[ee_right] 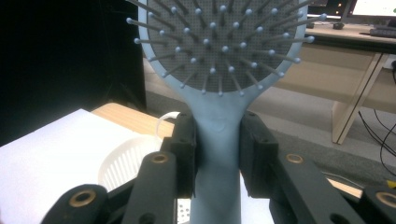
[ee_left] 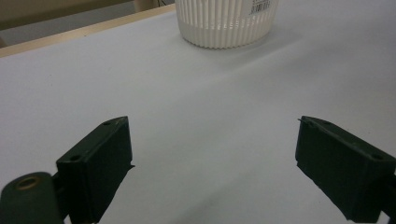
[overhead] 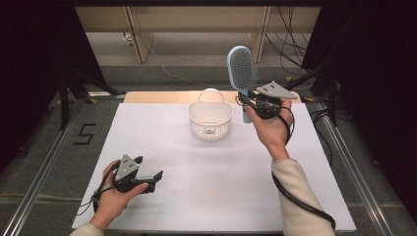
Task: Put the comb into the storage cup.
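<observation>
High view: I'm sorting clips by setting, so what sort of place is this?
Probably a lab recording station: a white table between metal rails, dark curtains, loose cables on the floor.

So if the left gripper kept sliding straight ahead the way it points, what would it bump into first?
Probably the white basket. The left gripper has open jaws, with bare white table ahead, then the basket slightly right of centre, so it might just graze it.

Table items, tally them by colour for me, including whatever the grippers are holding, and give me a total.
Blue: 1, the hairbrush, clamped by its handle in the right gripper, head up.
White: 1, the ribbed plastic basket, standing on the table.
Total: 2.
The left gripper is open and holds nothing.
</observation>
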The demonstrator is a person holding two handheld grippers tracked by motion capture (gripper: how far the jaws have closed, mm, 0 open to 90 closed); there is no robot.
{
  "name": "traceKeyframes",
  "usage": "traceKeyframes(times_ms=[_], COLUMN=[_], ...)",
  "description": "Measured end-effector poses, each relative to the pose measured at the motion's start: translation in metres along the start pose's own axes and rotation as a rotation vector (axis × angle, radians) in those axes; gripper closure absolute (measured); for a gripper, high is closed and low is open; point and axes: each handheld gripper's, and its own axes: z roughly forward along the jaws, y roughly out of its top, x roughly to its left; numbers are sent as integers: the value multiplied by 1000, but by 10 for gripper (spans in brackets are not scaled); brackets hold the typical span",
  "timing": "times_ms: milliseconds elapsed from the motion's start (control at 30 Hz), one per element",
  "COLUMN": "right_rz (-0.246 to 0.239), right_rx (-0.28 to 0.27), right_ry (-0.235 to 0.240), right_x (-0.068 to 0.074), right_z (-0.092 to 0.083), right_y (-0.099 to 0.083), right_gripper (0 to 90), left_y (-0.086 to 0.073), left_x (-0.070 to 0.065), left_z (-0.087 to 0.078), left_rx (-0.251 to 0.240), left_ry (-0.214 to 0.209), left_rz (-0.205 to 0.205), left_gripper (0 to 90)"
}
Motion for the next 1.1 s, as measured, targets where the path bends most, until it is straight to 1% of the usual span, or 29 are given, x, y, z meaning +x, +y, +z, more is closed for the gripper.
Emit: traceKeyframes(times_ms=[667,1100], right_rz=[10,12], right_rx=[-10,-10], right_ry=[7,11], right_x=[0,1], right_z=[4,10], right_y=[3,5], right_gripper=[703,703], left_y=[0,0], left_x=[0,0], left_z=[0,0], left_rx=[-1,-1], left_ry=[0,1], left_rz=[1,0], left_gripper=[104,104])
